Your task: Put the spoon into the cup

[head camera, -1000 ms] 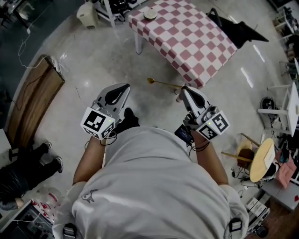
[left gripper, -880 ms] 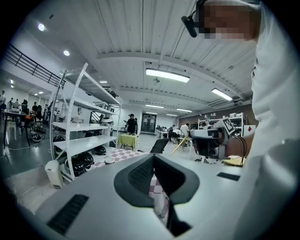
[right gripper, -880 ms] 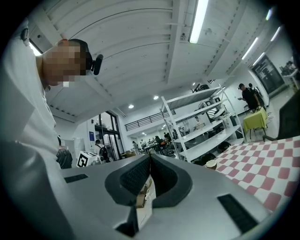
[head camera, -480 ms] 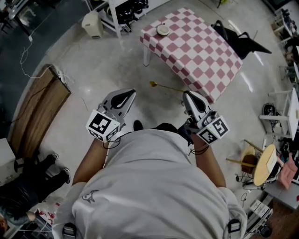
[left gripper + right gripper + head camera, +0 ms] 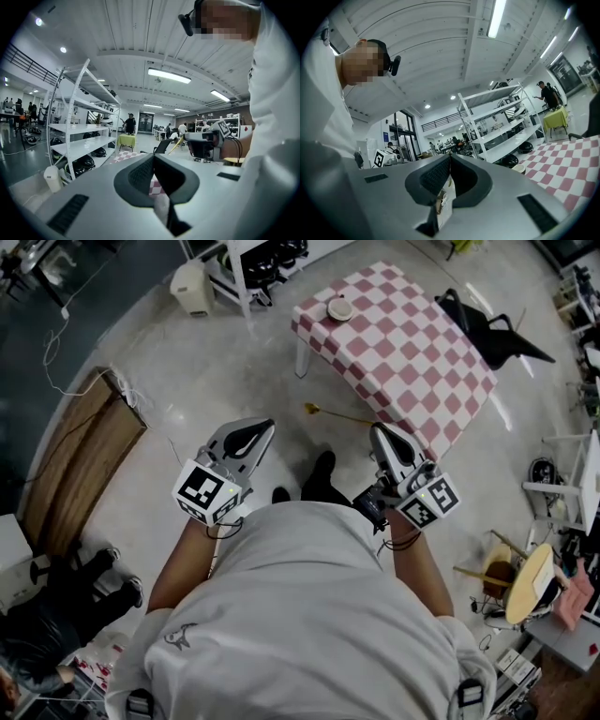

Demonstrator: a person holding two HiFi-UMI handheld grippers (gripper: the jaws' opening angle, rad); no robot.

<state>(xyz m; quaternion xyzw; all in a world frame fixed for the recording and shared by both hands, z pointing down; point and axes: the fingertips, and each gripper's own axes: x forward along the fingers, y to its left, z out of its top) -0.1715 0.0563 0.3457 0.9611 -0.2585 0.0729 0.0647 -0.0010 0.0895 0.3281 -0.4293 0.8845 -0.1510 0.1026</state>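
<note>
Seemingly the right gripper (image 5: pixel 374 428) pinches the spoon (image 5: pixel 330 412); cup (image 5: pixel 340 309) on table (image 5: pixel 417 352).

Both forearms stick out in front of the torso, elbows bent, tools pointing forward side by side. The left gripper (image 5: pixel 260 430) has its jaws pressed together with nothing between the fingertips. The right gripper (image 5: pixel 377 431) is clamped on the spoon (image 5: pixel 328 412), which pokes out left of its fingertips.

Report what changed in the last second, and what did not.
The person walked toward the checked table: it and the cup on it slid down and right in the head view, and a foot now steps forward between the grippers. Unchanged: right gripper shut on the spoon, left gripper shut and empty.
</note>
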